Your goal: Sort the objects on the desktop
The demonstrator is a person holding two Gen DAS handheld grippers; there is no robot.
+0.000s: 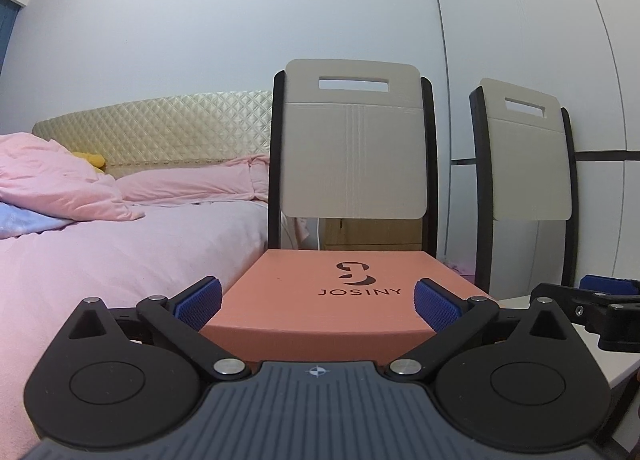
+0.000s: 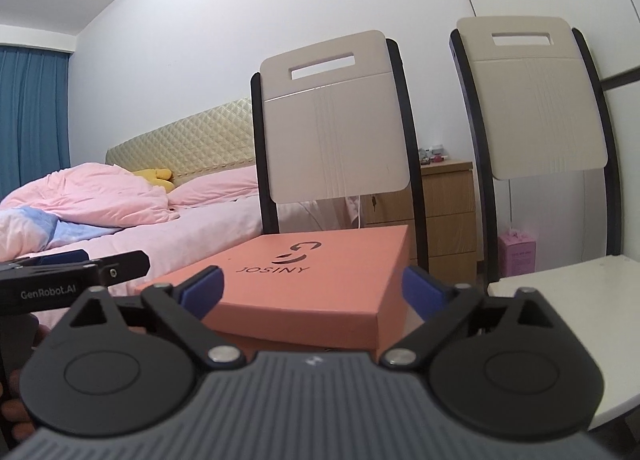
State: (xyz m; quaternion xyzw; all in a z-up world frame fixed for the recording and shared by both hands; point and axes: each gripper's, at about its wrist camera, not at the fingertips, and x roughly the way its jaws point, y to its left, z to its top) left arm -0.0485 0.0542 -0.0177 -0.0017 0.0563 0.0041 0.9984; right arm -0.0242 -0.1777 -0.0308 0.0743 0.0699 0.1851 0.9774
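Note:
A salmon-orange lidded box (image 1: 320, 292) printed JOSINY lies flat in front of the backrest of the nearer chair (image 1: 352, 147). My left gripper (image 1: 316, 302) is open, its blue pads (image 1: 200, 302) standing wide at the box's two near corners, just above the lid and pressing on nothing. My right gripper (image 2: 312, 292) is open too, level with the same box (image 2: 320, 280) from its right side, with nothing between its fingers. Each gripper shows at the edge of the other's view: the right gripper (image 1: 600, 300), the left gripper (image 2: 72, 280).
A bed with pink bedding (image 1: 100, 244) fills the left. A second chair (image 2: 536, 99) stands on the right, with a white tabletop (image 2: 568, 300) before it. A wooden nightstand (image 2: 444, 207) and a small pink carton (image 2: 516, 256) sit behind.

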